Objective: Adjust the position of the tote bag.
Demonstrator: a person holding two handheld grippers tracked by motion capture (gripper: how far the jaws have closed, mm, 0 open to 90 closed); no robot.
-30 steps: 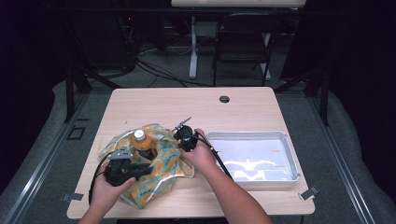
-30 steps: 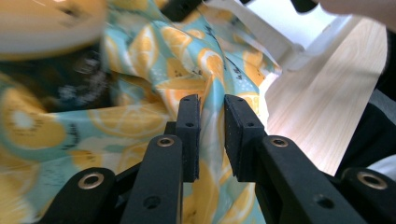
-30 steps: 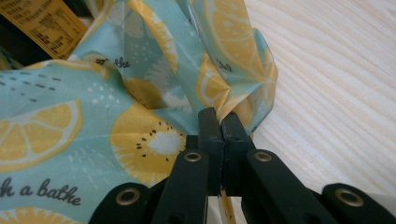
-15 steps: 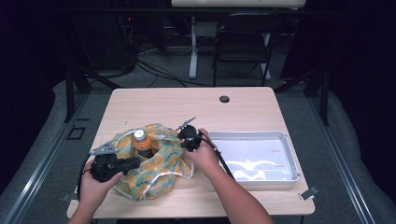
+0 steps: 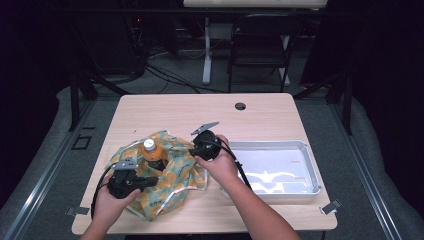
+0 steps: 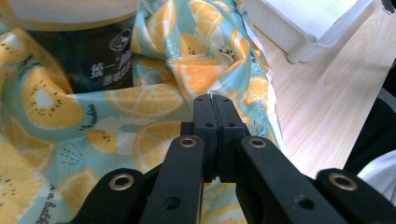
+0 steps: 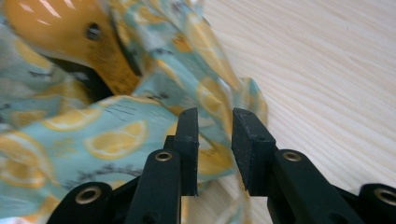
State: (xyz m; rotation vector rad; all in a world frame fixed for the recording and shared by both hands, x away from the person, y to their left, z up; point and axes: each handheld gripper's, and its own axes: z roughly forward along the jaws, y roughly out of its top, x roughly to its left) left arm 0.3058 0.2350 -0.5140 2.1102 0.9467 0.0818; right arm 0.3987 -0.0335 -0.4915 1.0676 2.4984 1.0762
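A cloth (image 5: 172,175) printed with orange slices lies bunched around an upright bottle (image 5: 149,150) with an orange cap. My left gripper (image 5: 152,181) lies over the cloth's front part, below the bottle. In the left gripper view its jaws (image 6: 215,105) have just closed and stand shut, pad on pad, with the cloth (image 6: 140,102) and the bottle's dark label (image 6: 93,60) behind them. My right gripper (image 5: 197,150) is at the cloth's right corner. Its jaws (image 7: 215,116) have just been opening; a gap shows between the pads, the cloth (image 7: 93,135) lies behind them, and the bottle (image 7: 60,28) is at upper left.
A white tray (image 5: 305,187) stands on the right half of the wooden table (image 5: 260,115), close to my right forearm. A small dark hole (image 5: 240,106) sits near the table's far edge. A chair and cables stand on the floor beyond the table.
The right gripper has lifted slightly at the cloth's right corner. The left gripper shifted a little left, then back over the cloth's front part.
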